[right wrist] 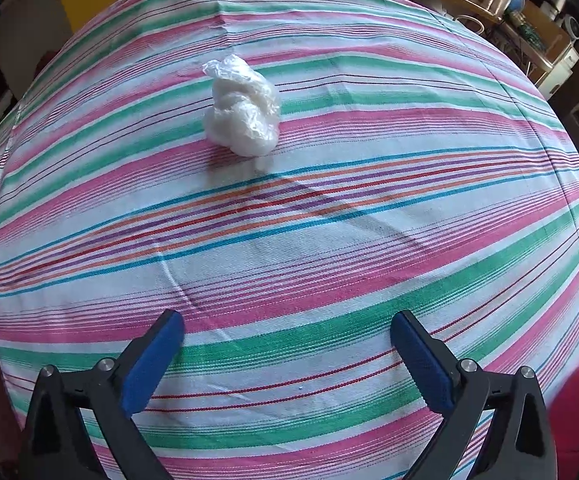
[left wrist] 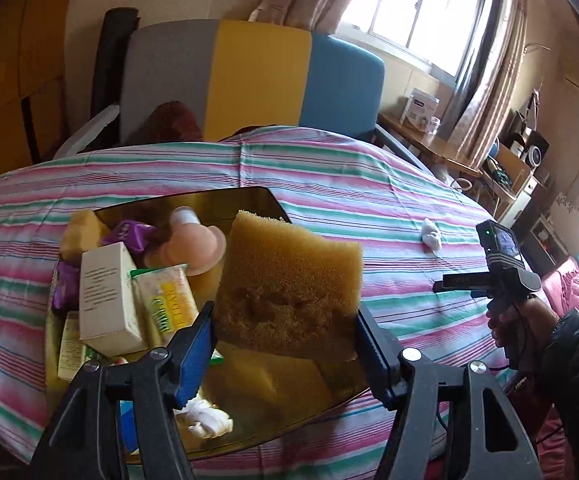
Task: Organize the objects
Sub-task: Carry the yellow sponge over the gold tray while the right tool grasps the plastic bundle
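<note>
A striped cloth (right wrist: 289,240) is covering the table, pink, green and white bands running across it; a dark glossy tray (left wrist: 257,200) is sitting on it at the left, crowded with a white box (left wrist: 105,296), a yellow-printed packet (left wrist: 169,300), purple wrappers (left wrist: 129,234), a pink round thing (left wrist: 197,244) and a white wad (left wrist: 205,420) near the front edge; farther right on the bare cloth a crumpled plastic bag (right wrist: 243,108) is lying alone, well apart from the tray; beyond the table a chair (left wrist: 249,76) with grey, yellow and blue panels is standing, then a curtained window (left wrist: 421,4) letting in strong light, and shelves (left wrist: 509,168) of clutter along the right wall.

The left gripper (left wrist: 283,312) is clamping a brown sponge (left wrist: 289,280) between its pads, holding it above the tray (whether it is touching anything beneath I cannot tell); the right gripper (right wrist: 287,328), held in a hand (left wrist: 513,328) with a dark sleeve, is standing wide apart with nothing between its fingers, hovering over the cloth, the bag lying farther ahead of it.
</note>
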### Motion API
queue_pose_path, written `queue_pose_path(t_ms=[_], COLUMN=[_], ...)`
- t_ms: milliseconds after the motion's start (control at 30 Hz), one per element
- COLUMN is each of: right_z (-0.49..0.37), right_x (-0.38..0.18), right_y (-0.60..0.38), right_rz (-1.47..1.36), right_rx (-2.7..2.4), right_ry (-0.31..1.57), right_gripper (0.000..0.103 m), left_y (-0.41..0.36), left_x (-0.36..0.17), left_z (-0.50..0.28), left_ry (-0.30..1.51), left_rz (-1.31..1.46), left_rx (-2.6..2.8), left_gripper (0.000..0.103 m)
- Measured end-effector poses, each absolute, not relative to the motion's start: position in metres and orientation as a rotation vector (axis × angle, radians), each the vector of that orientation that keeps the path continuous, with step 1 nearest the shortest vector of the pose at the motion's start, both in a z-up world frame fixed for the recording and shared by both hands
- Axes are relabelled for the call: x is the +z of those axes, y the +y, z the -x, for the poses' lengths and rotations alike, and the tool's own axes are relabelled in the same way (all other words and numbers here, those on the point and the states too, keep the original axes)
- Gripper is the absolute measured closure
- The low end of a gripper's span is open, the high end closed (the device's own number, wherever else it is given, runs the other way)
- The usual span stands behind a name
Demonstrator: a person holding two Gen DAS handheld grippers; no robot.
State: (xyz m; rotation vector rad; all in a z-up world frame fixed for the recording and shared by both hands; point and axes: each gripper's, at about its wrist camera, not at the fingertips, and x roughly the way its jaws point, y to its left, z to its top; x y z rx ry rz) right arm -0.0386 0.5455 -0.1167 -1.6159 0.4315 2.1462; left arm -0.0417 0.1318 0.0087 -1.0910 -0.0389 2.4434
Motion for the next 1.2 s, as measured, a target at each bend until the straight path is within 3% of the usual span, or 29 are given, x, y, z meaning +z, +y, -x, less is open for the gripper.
queue_pose_path(t_ms=[400,500,567,633,800,1133,1200], right_z=[0.022,0.017,0.012,0.005,0.003,0.117,0.126], right_x=[-0.114,-0.109,-0.102,-0.094,-0.081,-0.084,-0.092], right_y=[0.553,0.555,0.561,0.574,0.605,0.586,0.589], right_rz=[1.591,1.575,1.547,1.501,1.432,1.375,1.38], right_rx=[2.151,2.17,2.185,2.198,2.224,2.23,2.208], right_ry=[0.405,0.409,0.448,0.533,0.603,0.635,0.627], right_gripper=[0.0,0.012,0.031,0.04,0.04,0.04,0.046], left_y=[0.054,0.033,0.022,0.014,0.003,0.012,0.015], left_x=[0.008,0.007,0.007,0.005,-0.001,-0.01,-0.011], left_z=[0.04,0.04,0.038,0.037,0.037,0.045,0.046], left_ry=[-0.196,-0.233,-0.241,-0.234,-0.234,-0.211,-0.203], left_rz=[1.132,1.146,1.149,1.159,1.204,1.274,1.283], left_rx=[2.569,2.602,2.625,2.635,2.648,2.636,2.631], left_gripper=[0.036,0.036,0.036,0.036,0.036,0.036,0.036])
